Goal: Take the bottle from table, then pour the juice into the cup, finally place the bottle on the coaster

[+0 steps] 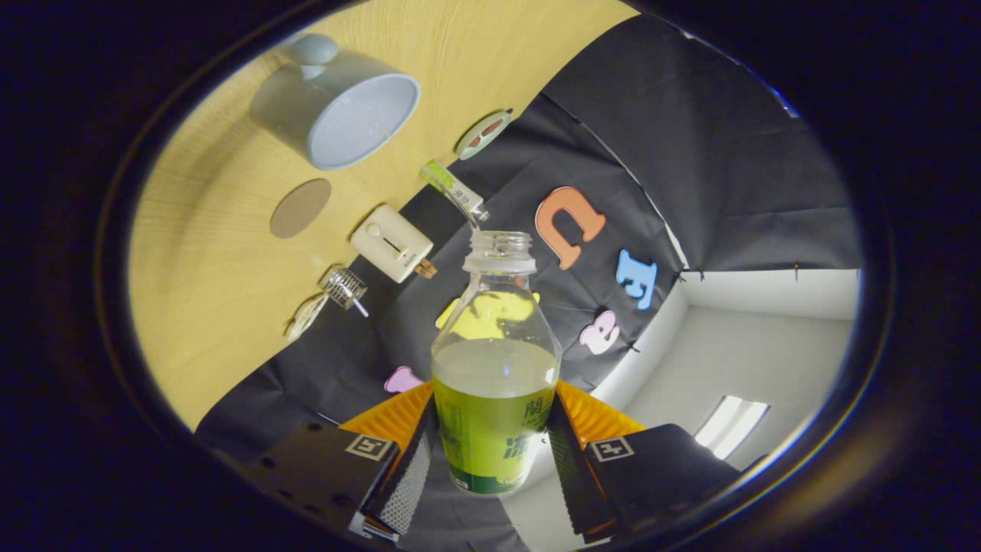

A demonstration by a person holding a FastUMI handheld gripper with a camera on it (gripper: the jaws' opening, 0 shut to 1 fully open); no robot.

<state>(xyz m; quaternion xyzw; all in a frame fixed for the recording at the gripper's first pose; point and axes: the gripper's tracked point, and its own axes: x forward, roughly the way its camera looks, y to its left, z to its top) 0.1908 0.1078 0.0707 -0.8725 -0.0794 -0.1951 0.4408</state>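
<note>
My gripper [490, 452] is shut on a clear plastic bottle [494, 360], both fingers pressing its green-labelled lower body. The bottle has no cap and holds pale juice to about mid-height. The whole view is rolled, so the wooden table [207, 307] stands tilted to the left of the bottle. A grey cup [345, 115] with a handle sits on that table, well beyond the fingers, its mouth facing me. A round brown coaster [300, 208] lies flat on the table just below the cup. The bottle's mouth is apart from the cup.
On the table near the booth wall lie a cream box-shaped device [392, 243], a small metal strainer [342, 287], a green-white tube [452, 186] and a round patterned disc [484, 134]. A white wall and ceiling light [732, 425] show to the right.
</note>
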